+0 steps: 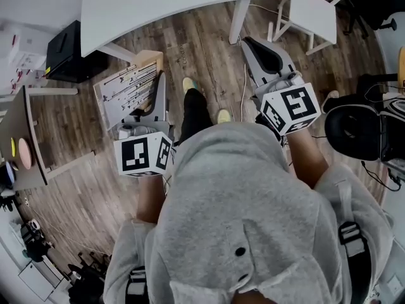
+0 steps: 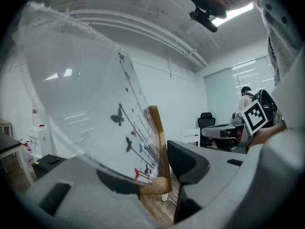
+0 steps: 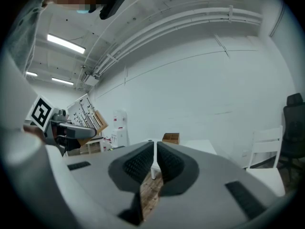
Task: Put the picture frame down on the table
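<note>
Right tongs (image 3: 155, 151) nearly together, nothing between, white table (image 3: 198, 145) beyond

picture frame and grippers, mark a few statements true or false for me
1. The left gripper holds the picture frame. True.
2. The picture frame lies flat on the white table. False: it is held in the air above the wooden floor, short of the table.
3. The right gripper grips a second frame. False: its jaws are together with nothing between them.
4. The frame's picture shows dark butterflies. True.
</note>
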